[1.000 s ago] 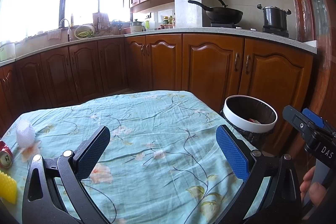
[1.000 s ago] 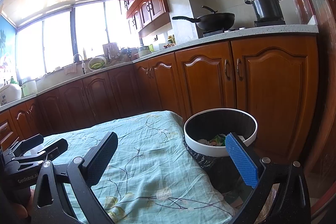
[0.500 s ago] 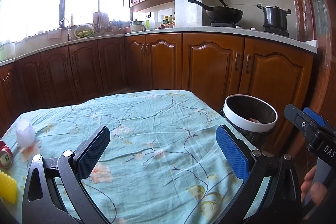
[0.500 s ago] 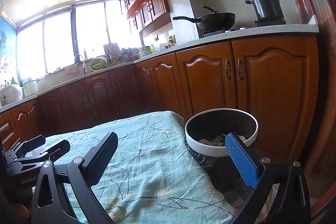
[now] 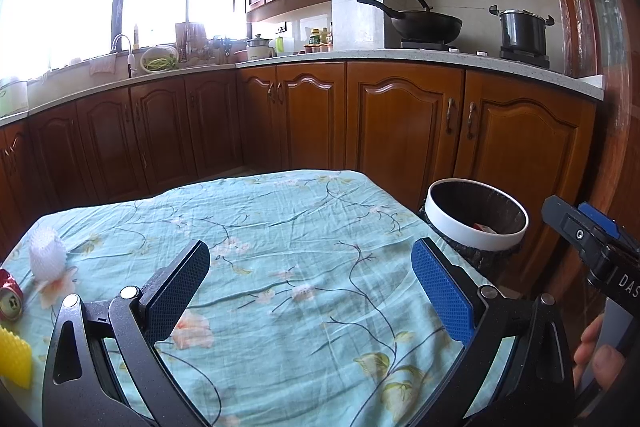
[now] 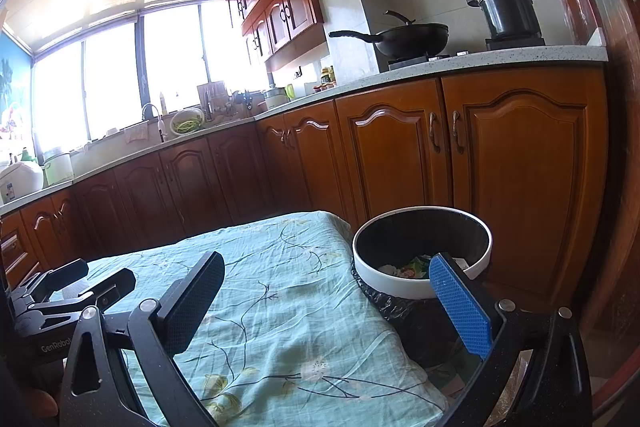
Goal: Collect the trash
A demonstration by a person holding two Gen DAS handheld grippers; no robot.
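Observation:
A white-rimmed trash bin (image 5: 476,227) with a black liner stands off the table's right edge; in the right wrist view the bin (image 6: 420,289) holds some scraps. On the table's far left lie a white foam net (image 5: 47,257), a crushed red can (image 5: 10,299) and a yellow spiky piece (image 5: 15,361). My left gripper (image 5: 310,287) is open and empty above the middle of the table. My right gripper (image 6: 326,301) is open and empty over the table's right edge, its right finger in front of the bin.
The table carries a teal floral cloth (image 5: 288,227). Wooden kitchen cabinets (image 5: 400,131) run behind it, with a wok (image 5: 424,23) and a pot (image 5: 522,29) on the stove. The other gripper shows at each view's side edge.

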